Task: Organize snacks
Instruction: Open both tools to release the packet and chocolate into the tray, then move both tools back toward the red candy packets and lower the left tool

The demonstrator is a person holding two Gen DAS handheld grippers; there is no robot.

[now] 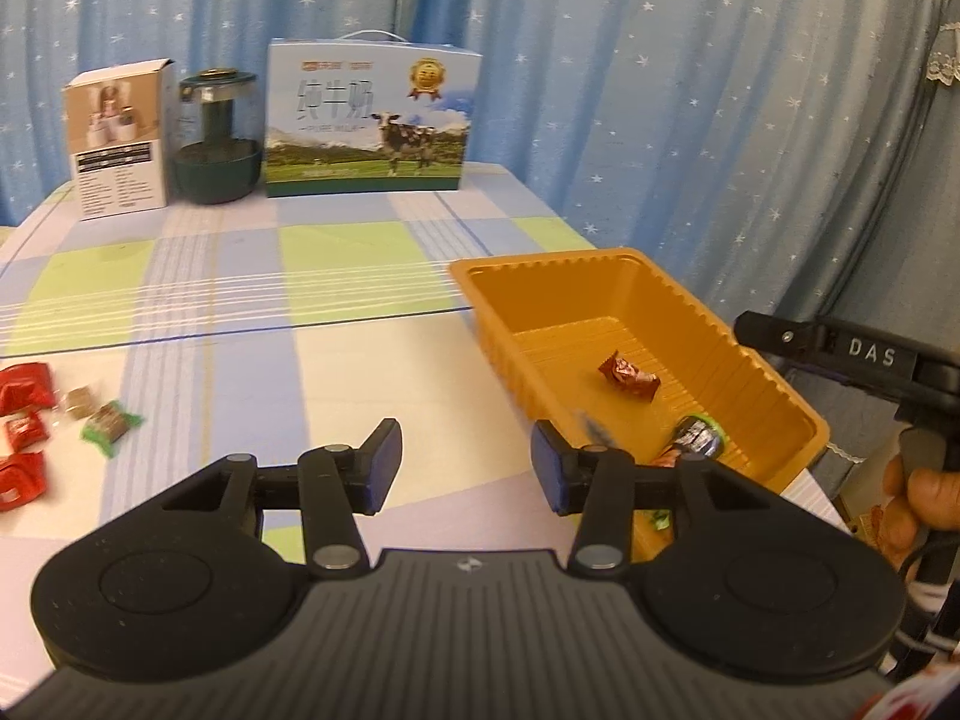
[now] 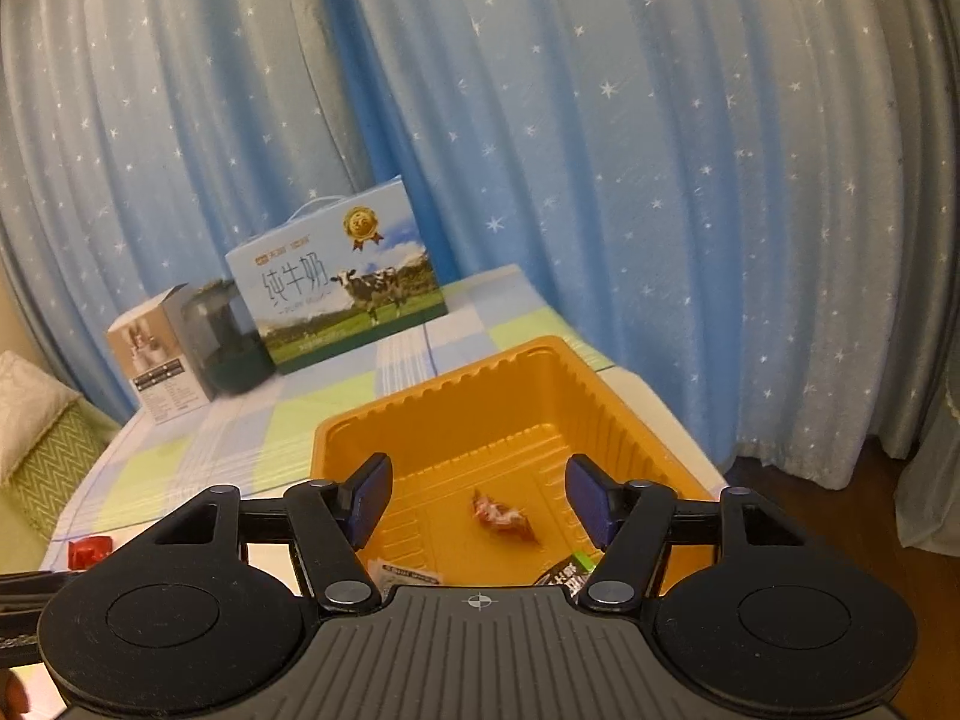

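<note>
Loose snacks (image 1: pixel 36 420) on worktop (image 1: pixel 252 360) well left of the empty, parted left gripper (image 1: pixel 465 462), nearer it than right gripper (image 2: pixel 477 495), parted and empty over orange tray (image 2: pixel 600 384).

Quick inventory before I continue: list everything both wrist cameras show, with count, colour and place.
tray: one, orange, table's right edge
sweets in tray: at least three; red-brown, dark, white wrappers
loose sweets: about five, red, green, brown; table's left
milk carton: one, blue, table's back
small box: one, white and tan, back left
jar: one, dark green, between the boxes
tablecloth: checked, green and blue
curtain: blue, starred
left gripper: open, empty
right gripper: open, over tray
hand: right edge
</note>
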